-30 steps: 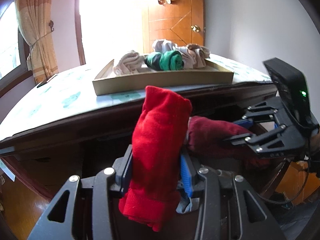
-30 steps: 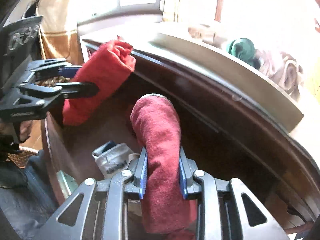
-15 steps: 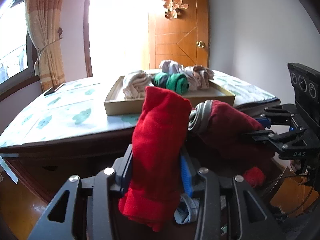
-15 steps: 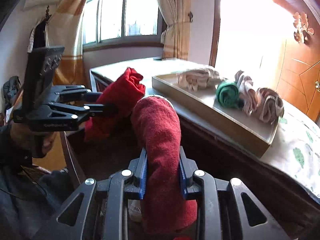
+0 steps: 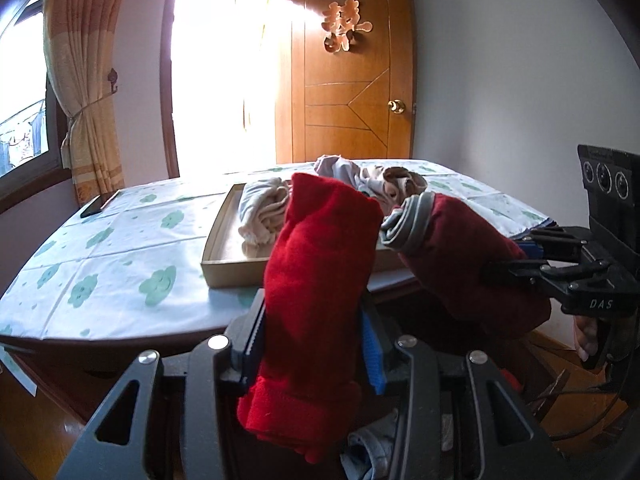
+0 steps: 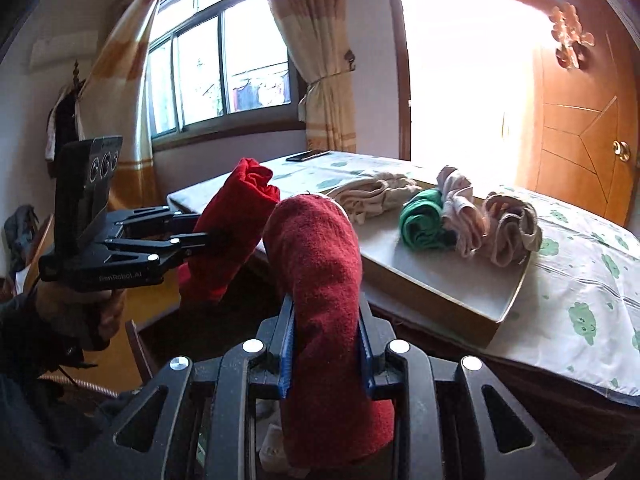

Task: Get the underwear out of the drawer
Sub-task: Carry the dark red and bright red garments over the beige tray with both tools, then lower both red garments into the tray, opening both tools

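My left gripper (image 5: 312, 344) is shut on a bright red rolled underwear (image 5: 320, 264), which stands upright between the blue pads. In the right wrist view the same left gripper (image 6: 192, 236) holds that red roll (image 6: 232, 220) at the left. My right gripper (image 6: 326, 344) is shut on a dark red rolled underwear (image 6: 320, 264) with a grey waistband end (image 5: 408, 220). Both rolls hang side by side in front of the table edge. The drawer below is mostly hidden; a pale garment (image 5: 372, 448) shows under the left fingers.
A shallow cardboard tray (image 6: 432, 300) on the clothed table (image 5: 120, 264) holds a green roll (image 6: 422, 222) and several beige and grey rolled garments. A dark phone (image 5: 96, 205) lies at the table's far left. A wooden door (image 5: 352, 80) and curtained window stand behind.
Both grippers have risen out of the dark drawer with their rolls still gripped. The table top and the tray's inside now show from above.
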